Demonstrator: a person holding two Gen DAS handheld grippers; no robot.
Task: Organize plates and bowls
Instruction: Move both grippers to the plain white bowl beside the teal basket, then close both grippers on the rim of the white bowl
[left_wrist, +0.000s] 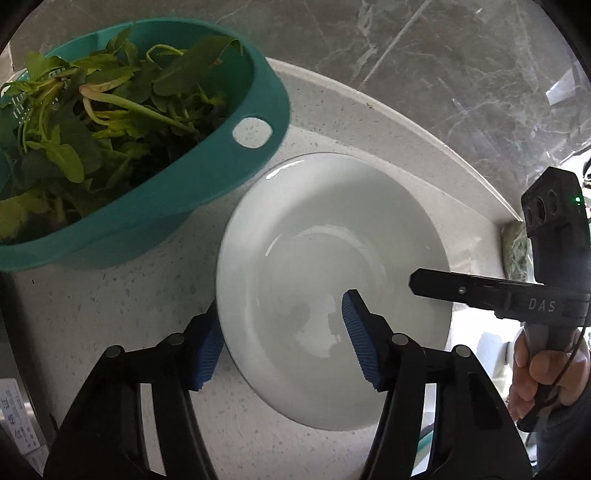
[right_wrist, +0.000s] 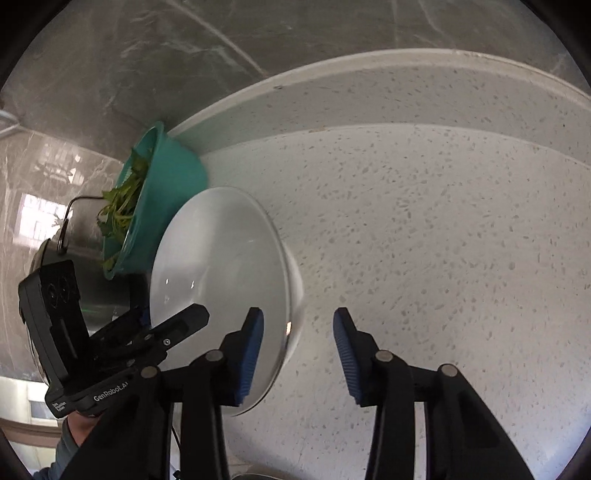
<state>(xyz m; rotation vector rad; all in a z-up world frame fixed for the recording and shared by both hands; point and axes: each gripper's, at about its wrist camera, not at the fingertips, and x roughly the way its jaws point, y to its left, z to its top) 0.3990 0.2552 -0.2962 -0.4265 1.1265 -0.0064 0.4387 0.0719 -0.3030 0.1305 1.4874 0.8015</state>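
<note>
While both grippers straddled opposite sides of the one dish, the moment read as follows.

Plate: the white plate (left_wrist: 332, 288) lay flat on the speckled counter (left_wrist: 110, 306), just beside the teal colander (left_wrist: 207, 192) of greens (left_wrist: 92, 110).

Left gripper: the left gripper (left_wrist: 280, 343) had its jaws apart, one blue pad outside the near rim and the other over the plate's well; neither pad looked pressed against the glaze, so nothing was clamped.

Right gripper: the right gripper (right_wrist: 298, 354) also stood apart, one pad above the plate (right_wrist: 221, 273) and the other over bare counter (right_wrist: 424, 240) past the rim; no grip yet.

Step, as judged: a two-sided rim pinch was being set up.

Risk, slip: the glaze looked smooth and glossy, so a shallow bite on the rim could let the plate slide out or tip once lifted.

Risk, uneven lift: if one side closed or rose first, the plate could pivot and knock its far edge on the counter.

Risk, neighbour: the colander (right_wrist: 166, 192) sat close enough that a sideways pull could nudge it and spill leaves.

Edges: a raised backsplash ledge (left_wrist: 424, 155) ran behind the plate, with the dark marble wall (left_wrist: 443, 74) above it.

Open room: the right wrist view showed a wide bare stretch of counter beyond the plate, the freest way to travel; the colander side was crowded.
</note>
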